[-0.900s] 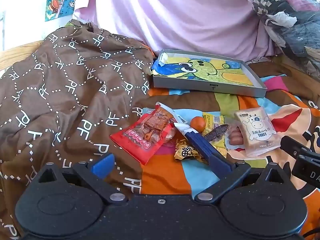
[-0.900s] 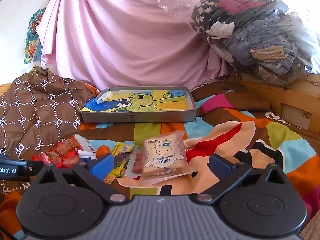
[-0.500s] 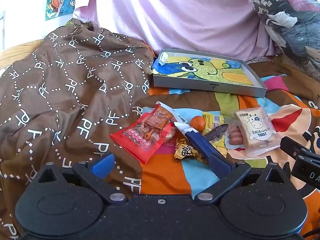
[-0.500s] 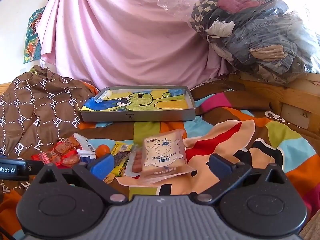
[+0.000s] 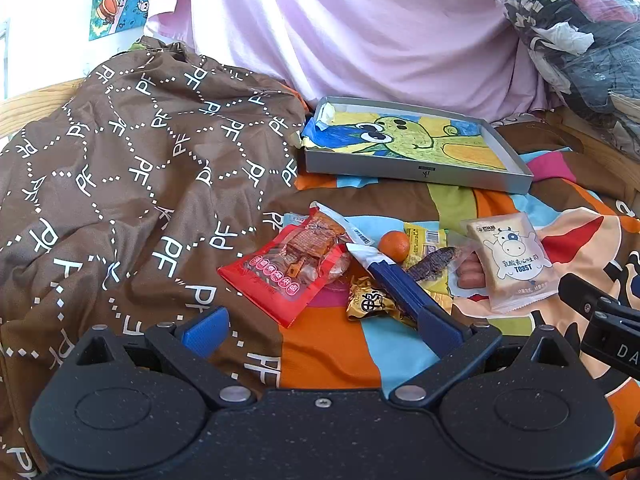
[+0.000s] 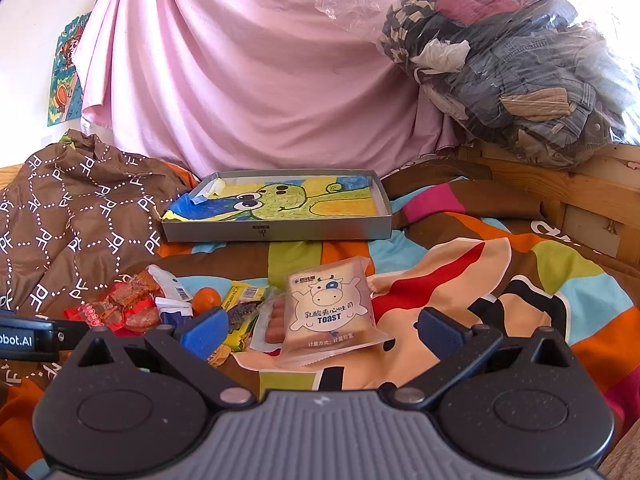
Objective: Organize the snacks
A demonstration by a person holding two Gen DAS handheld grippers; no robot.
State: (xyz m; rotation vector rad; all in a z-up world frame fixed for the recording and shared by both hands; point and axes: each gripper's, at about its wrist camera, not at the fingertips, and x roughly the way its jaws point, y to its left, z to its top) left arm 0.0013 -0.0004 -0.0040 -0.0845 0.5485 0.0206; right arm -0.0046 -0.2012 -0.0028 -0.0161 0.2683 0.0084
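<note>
A heap of snacks lies on the colourful bedspread: a red packet [image 5: 288, 272], a small orange [image 5: 394, 245], a gold-wrapped sweet [image 5: 370, 304], a yellow packet [image 5: 426, 236], sausages [image 5: 470, 276] and a toast packet [image 5: 512, 264]. Behind them stands a shallow grey tray [image 5: 416, 172] lined with a cartoon drawing. My left gripper [image 5: 320, 328] is open, low, just in front of the heap. My right gripper [image 6: 322, 332] is also open; the toast packet [image 6: 328, 312] lies straight ahead between its fingers. The tray [image 6: 280, 232] holds no snacks.
A brown patterned blanket [image 5: 140, 184] is bunched up on the left. A pink sheet [image 6: 248, 80] hangs behind the tray. A plastic bag of clothes [image 6: 512, 60] rests on the wooden bed frame [image 6: 580, 196] at the right.
</note>
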